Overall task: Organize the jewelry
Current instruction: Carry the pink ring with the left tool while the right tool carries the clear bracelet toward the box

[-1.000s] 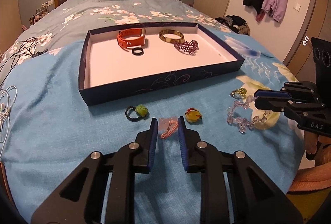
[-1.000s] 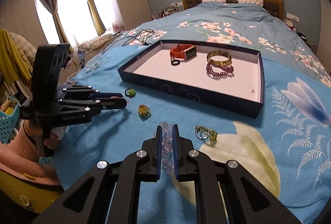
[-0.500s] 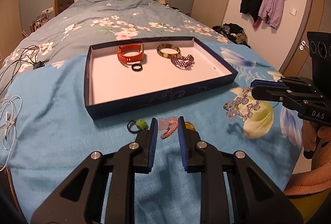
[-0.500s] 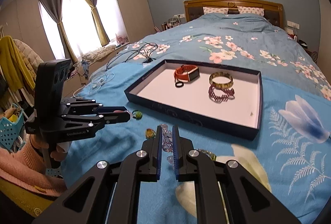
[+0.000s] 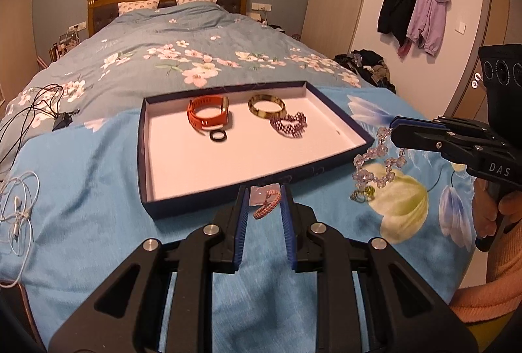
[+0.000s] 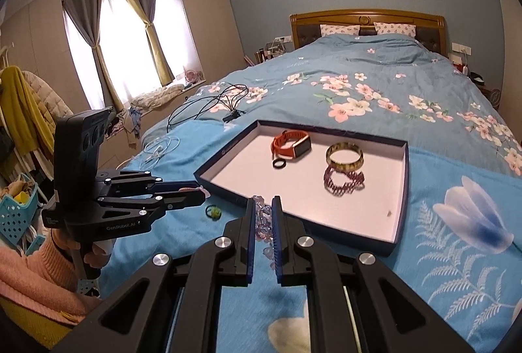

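My left gripper (image 5: 263, 206) is clamped on a pink beaded bracelet (image 5: 268, 208) with its clear packet, above the blue bedspread (image 5: 98, 190) just before the tray (image 5: 228, 190). My right gripper (image 6: 263, 216) pinches a crystal bead bracelet (image 5: 378, 164), which dangles beside the tray's corner; my own fingers (image 6: 249, 235) hide most of its beads.

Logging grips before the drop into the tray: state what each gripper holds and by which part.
Left gripper: a pink beaded bracelet on its small card, pinched by the sides. Right gripper: a clear crystal bead bracelet, clamped at the top of its loop; the rest dangles.

Watch (image 5: 208, 116) left of bangle (image 5: 266, 106) — in tray (image 5: 228, 193)
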`<state>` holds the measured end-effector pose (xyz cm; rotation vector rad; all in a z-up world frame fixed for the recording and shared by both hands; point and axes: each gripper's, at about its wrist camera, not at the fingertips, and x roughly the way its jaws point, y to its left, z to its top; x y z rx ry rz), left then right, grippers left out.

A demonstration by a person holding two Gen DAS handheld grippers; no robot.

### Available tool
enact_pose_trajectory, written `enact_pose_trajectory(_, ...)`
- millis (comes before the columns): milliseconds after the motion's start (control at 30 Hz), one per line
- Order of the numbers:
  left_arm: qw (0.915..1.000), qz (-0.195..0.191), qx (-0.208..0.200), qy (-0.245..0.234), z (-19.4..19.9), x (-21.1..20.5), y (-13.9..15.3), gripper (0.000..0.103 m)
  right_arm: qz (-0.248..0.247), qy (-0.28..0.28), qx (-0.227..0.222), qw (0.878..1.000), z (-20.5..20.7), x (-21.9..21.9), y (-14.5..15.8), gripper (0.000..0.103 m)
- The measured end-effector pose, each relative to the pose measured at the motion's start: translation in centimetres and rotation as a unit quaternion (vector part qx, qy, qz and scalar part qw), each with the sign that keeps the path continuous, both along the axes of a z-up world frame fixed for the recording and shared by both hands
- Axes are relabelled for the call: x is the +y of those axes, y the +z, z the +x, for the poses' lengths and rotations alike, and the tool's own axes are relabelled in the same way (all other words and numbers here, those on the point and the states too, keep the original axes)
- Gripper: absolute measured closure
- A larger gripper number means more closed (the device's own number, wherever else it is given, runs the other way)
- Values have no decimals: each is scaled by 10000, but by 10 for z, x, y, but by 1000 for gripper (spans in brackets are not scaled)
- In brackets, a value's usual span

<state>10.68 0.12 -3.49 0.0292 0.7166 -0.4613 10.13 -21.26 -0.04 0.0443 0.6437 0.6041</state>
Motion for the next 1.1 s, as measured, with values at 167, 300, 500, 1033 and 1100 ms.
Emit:
enact_pose_trajectory(167, 10000, -22, -38, 41, 8, 3, 4, 83, 38, -26, -67, 10000, 10, -1, 6, 95)
enact_pose_trajectory(300, 10000, -31, -44, 80, 14, 5, 6, 83, 66, -69, -86, 9999, 19, -1, 9, 95)
enact_pose_trajectory(500, 9999, -10, -41, 121, 26, 7, 7, 83, 96, -152, -120, 9998, 34, -2, 11, 95)
enact_pose_trajectory(1033, 9995, 181, -5, 252, 72, 1, 2, 83, 68, -230, 52, 9997, 78, 6, 0, 95)
enact_pose_trajectory(1100, 9995, 187, 0, 255, 75, -1, 2, 83, 63, -231, 71, 9997, 80, 7, -1, 95)
